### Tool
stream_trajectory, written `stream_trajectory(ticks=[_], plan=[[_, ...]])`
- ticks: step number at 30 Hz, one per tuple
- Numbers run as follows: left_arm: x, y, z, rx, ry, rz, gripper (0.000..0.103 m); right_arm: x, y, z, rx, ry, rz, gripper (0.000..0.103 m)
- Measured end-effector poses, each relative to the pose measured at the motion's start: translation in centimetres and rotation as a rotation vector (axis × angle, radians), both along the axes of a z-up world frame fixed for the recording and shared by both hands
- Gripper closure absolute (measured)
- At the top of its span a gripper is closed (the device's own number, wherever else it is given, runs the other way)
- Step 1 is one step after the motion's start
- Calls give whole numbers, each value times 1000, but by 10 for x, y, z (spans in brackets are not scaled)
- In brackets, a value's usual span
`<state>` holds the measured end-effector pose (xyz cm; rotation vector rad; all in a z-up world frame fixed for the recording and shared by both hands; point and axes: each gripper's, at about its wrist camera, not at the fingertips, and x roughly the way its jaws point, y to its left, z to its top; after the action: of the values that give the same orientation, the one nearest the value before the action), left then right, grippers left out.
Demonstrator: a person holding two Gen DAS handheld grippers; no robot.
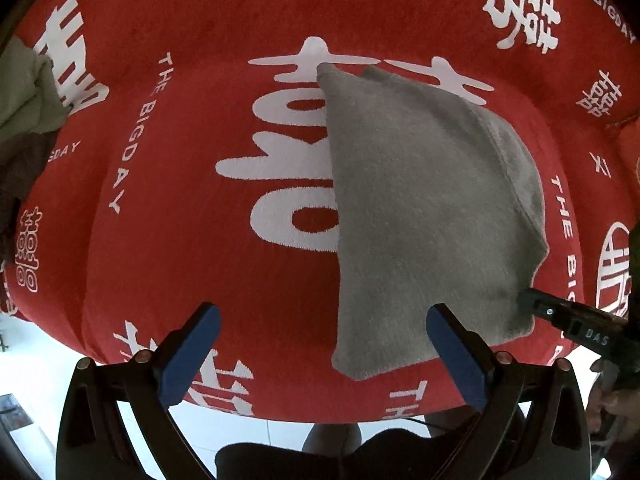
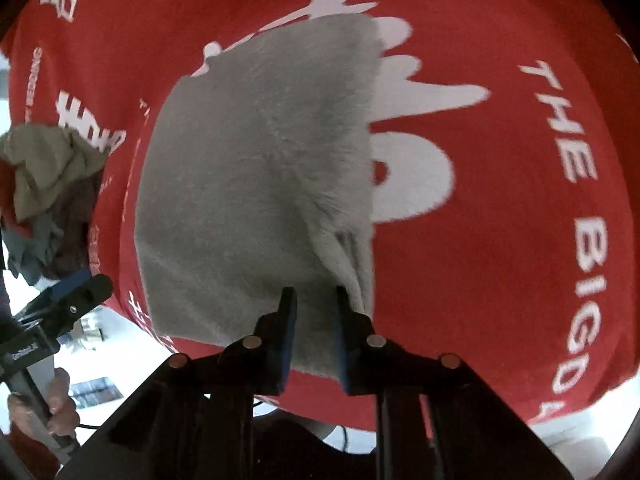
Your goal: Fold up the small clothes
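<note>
A grey fleece cloth (image 1: 424, 208) lies folded on the red printed blanket (image 1: 180, 240). It also shows in the right wrist view (image 2: 256, 184). My left gripper (image 1: 320, 320) is open and empty, just short of the cloth's near left corner. My right gripper (image 2: 314, 300) has its blue pads nearly together on the cloth's near right corner, which puckers up between them. The right gripper's tip (image 1: 540, 304) shows in the left wrist view at the cloth's right edge. The left gripper (image 2: 68, 292) appears at the left in the right wrist view.
A pile of other small clothes (image 2: 48, 192), olive, brown and teal, sits at the blanket's left edge, also seen in the left wrist view (image 1: 24, 112). The blanket's near edge (image 1: 320, 416) drops off to a white floor below.
</note>
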<state>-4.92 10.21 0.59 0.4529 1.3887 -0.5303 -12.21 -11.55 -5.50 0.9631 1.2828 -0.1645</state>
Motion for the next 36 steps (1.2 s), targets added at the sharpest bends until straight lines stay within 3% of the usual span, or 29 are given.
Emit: stream_trajectory(ticks=[3, 8, 10, 13, 19, 23, 24, 25, 26, 36], plan=[[-2, 0, 6, -8, 7, -5, 0, -9, -5, 5, -35, 78, -19, 70], [-6, -1, 21, -8, -11, -21, 0, -19, -9, 33, -38, 90, -31, 66], [-8, -1, 28, 0, -12, -30, 0, -16, -5, 52, -62, 92, -12, 56], [-15, -2, 37, 33, -8, -57, 0, -5, 0, 76, -74, 86, 3, 50], [-31, -4, 61, 33, 13, -123, 0, 2, 10, 117, -104, 74, 16, 45], [-32, -4, 70, 49, 41, -107, 0, 13, 16, 135, -142, 100, 40, 45], [-32, -2, 71, 48, 53, -93, 0, 15, 18, 137, -153, 109, 51, 39], [-31, -1, 73, 49, 60, -80, 0, 17, 21, 142, -167, 120, 65, 26], [-30, -1, 75, 53, 57, -71, 0, 18, 22, 145, -175, 121, 71, 21], [-15, -3, 107, 48, -23, -21, 0, 32, 25, 185, -297, 53, 69, 18]])
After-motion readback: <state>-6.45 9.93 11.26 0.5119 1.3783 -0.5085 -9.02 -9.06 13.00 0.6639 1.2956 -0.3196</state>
